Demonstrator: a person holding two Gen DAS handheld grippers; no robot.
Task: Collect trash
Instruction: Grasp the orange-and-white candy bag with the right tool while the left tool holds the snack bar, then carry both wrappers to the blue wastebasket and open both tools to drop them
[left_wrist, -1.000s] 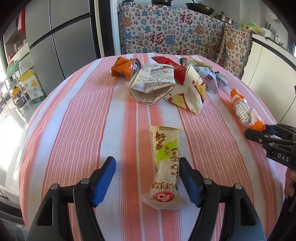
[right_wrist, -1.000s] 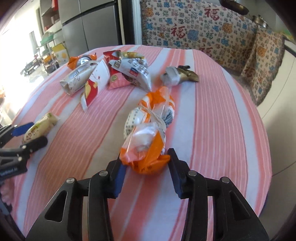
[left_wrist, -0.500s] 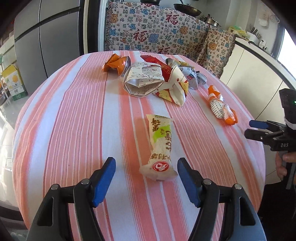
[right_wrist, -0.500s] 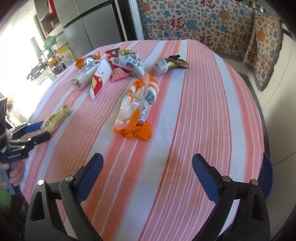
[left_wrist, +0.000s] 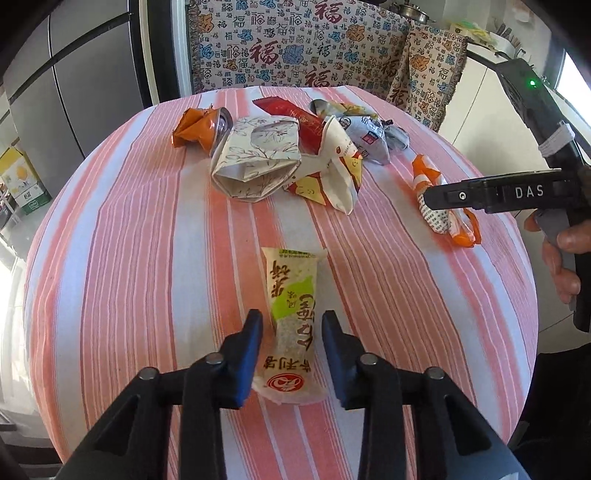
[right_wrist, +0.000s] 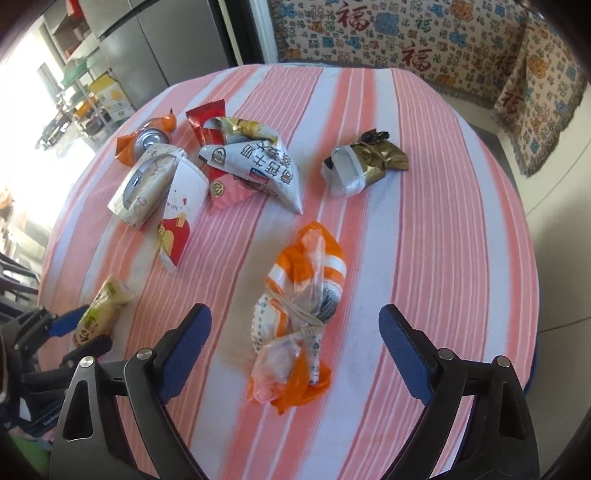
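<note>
A cream and green snack packet (left_wrist: 291, 325) lies on the striped tablecloth (left_wrist: 147, 258). My left gripper (left_wrist: 291, 332) has its jaws closed in around the packet's lower half, pads at or nearly at its sides. It also shows in the right wrist view (right_wrist: 99, 314). An orange and clear knotted plastic bag (right_wrist: 299, 317) lies between the wide-open fingers of my right gripper (right_wrist: 295, 332), which is empty. The bag shows in the left wrist view (left_wrist: 443, 206) too, partly behind the right gripper's finger.
A pile of trash sits farther back: a crushed paper cup (left_wrist: 258, 162), an orange crushed can (left_wrist: 199, 127), red and white wrappers (right_wrist: 251, 166), and a gold and white wrapper (right_wrist: 365, 162). A patterned cloth-covered sofa (left_wrist: 314, 44) stands behind the round table.
My left gripper's jaws have narrowed from wide open to close around the snack packet. My right gripper let go of the orange bag, opened wide, pulled back, then came nearer over it.
</note>
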